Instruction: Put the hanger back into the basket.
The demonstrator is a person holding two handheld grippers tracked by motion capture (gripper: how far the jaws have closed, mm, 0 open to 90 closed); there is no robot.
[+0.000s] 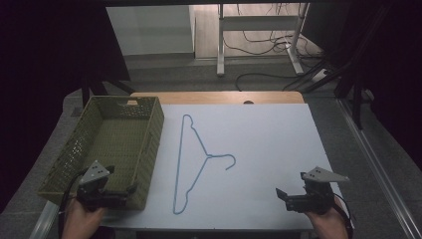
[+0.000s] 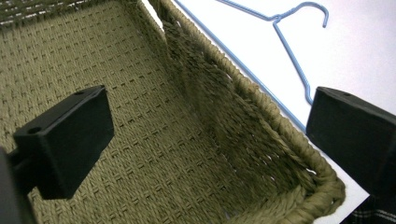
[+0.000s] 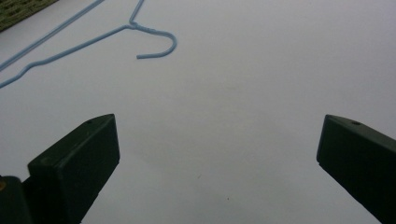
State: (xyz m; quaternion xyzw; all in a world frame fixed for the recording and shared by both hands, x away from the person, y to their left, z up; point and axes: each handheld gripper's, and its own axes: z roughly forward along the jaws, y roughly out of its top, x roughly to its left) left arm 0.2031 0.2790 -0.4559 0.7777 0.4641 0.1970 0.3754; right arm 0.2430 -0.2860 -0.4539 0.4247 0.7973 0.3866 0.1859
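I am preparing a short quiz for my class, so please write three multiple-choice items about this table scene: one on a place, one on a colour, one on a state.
1. Where does the thin blue wire hanger lie?
A. inside the basket
B. on the white table top, beside the basket
C. on the floor

2. What colour is the woven rectangular basket?
A. olive green
B. red
C. white

3. In what state is the left gripper?
A. shut on the hanger
B. shut on the basket rim
C. open, holding nothing

Answers:
1 B, the high view shows it flat on the white surface, right of the basket.
2 A, its weave is olive green in the high and left gripper views.
3 C, the left gripper view shows its jaws wide apart over the basket's corner.
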